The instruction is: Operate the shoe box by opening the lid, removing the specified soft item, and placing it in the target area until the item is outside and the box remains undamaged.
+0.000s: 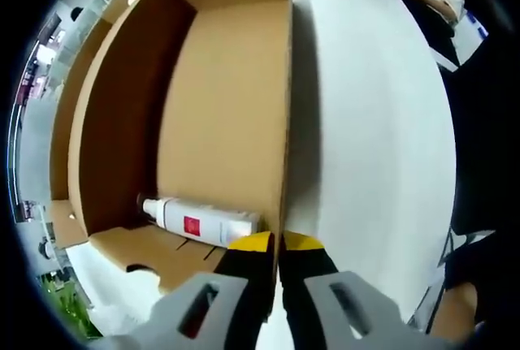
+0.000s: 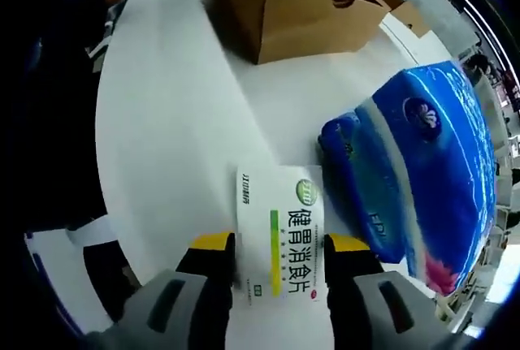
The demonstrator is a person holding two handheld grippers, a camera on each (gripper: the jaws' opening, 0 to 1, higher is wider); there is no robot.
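My left tool (image 1: 276, 254) has its jaws pinched on the near wall of the open shoe box (image 1: 219, 106), and that wall splits my way: inside, the floor is bare except for a white bottle (image 1: 203, 220) lying at the near end; outside, the white counter (image 1: 366, 123) runs open. My right tool (image 2: 278, 254) straddles a white carton (image 2: 280, 232), hemmed on its right by a blue soft pack (image 2: 422, 163) just beside it; the counter to its left lies free up to the box.

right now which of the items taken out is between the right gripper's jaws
The white medicine box with green print, lying flat on the table between the open jaws of the right gripper. The blue soft pack lies beside it, outside the jaws.
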